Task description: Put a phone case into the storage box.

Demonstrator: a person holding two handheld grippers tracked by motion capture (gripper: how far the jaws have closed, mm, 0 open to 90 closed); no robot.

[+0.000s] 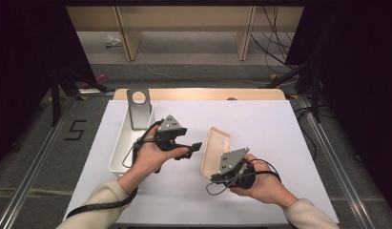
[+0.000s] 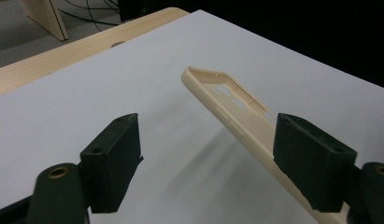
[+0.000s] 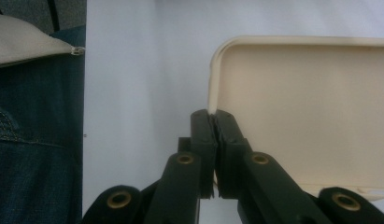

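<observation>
Table (image 1: 279,143), covered by a white sheet: work area in front of the person. At its left edge sits a long white bin (image 1: 118,150) with a grey metal stand (image 1: 139,112) at its far end; both stand apart from the work in hand.

Phone case (image 1: 214,151), cream plastic: held up off the sheet near the table's middle, tilted on one long edge, hollow side facing the right hand. In the left gripper view its rim and camera cutout (image 2: 224,88) are plain.

Right gripper (image 1: 221,177): jaws clamped tight on the case's near rim (image 3: 213,112), close to a corner. This grip carries the whole case.

Left gripper (image 1: 196,148): jaws apart, nothing between the pads; the case runs behind the right-hand jaw in its own view, not touching so far as I can tell.

Judgement on the step: the left gripper looks set to take a second hold. Best to bring it square to the free long edge, one jaw inside the hollow and one outside, then close gently. Right grip should stay steady meanwhile, since a corner pinch lets the soft case swing or flex. Avoid clamping on the cutout, where the wall is thin.
</observation>
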